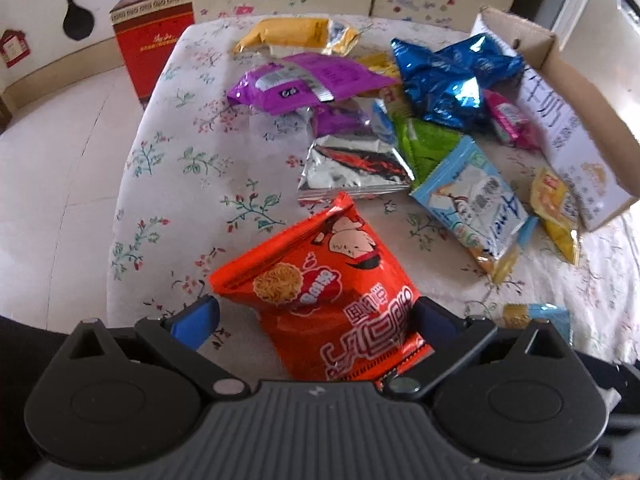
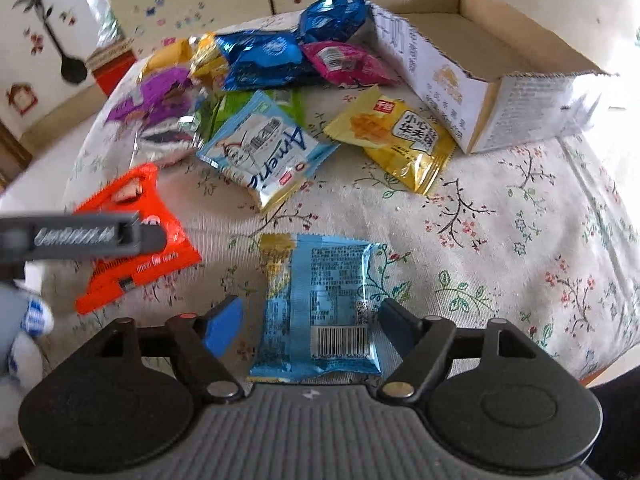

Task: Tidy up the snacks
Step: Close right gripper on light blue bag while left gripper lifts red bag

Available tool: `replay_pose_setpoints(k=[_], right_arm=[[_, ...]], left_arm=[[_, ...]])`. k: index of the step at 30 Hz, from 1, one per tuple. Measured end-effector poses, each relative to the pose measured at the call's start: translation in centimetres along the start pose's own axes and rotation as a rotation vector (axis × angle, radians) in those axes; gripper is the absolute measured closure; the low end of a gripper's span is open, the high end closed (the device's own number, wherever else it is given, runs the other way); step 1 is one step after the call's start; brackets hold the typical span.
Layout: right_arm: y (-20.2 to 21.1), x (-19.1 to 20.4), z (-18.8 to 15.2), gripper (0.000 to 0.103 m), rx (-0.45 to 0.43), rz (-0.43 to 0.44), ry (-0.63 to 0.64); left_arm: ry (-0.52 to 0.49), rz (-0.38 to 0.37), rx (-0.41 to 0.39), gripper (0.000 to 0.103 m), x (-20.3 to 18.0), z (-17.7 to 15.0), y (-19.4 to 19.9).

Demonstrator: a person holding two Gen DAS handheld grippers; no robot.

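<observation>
Snack packets lie on a floral tablecloth (image 1: 180,168). In the left wrist view my left gripper (image 1: 316,312) is open, its fingers either side of an orange noodle packet (image 1: 320,280). In the right wrist view my right gripper (image 2: 312,316) is open around a light blue packet (image 2: 320,304) lying barcode up. The orange packet (image 2: 132,248) shows at the left there, under the left gripper's finger (image 2: 100,236). An open cardboard box (image 2: 472,68) stands at the back right, seemingly empty; it also shows in the left wrist view (image 1: 568,120).
A heap of packets lies beyond: purple (image 1: 304,80), dark blue (image 1: 448,76), silver (image 1: 352,168), green (image 1: 424,144), pink (image 2: 344,64), a yellow waffle packet (image 2: 396,140) and a pale blue Amena packet (image 2: 264,148). A red box (image 1: 152,44) stands on the floor at the left.
</observation>
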State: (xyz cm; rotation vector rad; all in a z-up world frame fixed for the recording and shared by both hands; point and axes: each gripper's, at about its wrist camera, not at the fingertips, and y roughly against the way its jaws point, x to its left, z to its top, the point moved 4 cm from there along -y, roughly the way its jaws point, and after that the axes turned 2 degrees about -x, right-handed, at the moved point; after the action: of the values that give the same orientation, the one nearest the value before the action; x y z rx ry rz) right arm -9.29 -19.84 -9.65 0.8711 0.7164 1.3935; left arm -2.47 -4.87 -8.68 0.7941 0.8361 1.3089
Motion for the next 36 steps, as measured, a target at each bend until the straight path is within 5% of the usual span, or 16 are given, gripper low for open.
replay_pose_setpoints(k=[5, 11, 21, 24, 27, 33, 36], right_arm=[[-0.2, 0.6, -0.3, 0.028, -0.001, -0.059, 0.071], [0.0, 0.7, -0.1, 0.043, -0.014, -0.062, 0.088], [0.3, 0.5, 0.1, 0.046, -0.012, -0.036, 0.048], [0.3, 0.4, 0.2, 0.046, -0.010, -0.036, 0.041], [0.2, 0.5, 0.2, 0.046, -0.008, -0.036, 0.043], [0.1, 0.7, 0.2, 0.046, -0.008, -0.033, 0.053], [0.1, 0.7, 0.2, 0.046, -0.007, -0.029, 0.055]], left_arm=[[-0.043, 0.067, -0.006, 0.000, -0.6, -0.3, -0.8], [-0.042, 0.050, 0.007, 0.000, -0.2, -0.6, -0.6], [0.007, -0.077, -0.034, 0.022, 2.3, -0.4, 0.7], [0.051, -0.101, -0.035, 0.023, 3.2, -0.2, 0.8], [0.076, -0.126, -0.036, 0.012, 3.4, -0.1, 1.0], [0.006, -0.008, -0.034, 0.006, 2.1, -0.4, -0.1], [-0.045, 0.013, -0.063, 0.023, 1.3, -0.4, 0.1]])
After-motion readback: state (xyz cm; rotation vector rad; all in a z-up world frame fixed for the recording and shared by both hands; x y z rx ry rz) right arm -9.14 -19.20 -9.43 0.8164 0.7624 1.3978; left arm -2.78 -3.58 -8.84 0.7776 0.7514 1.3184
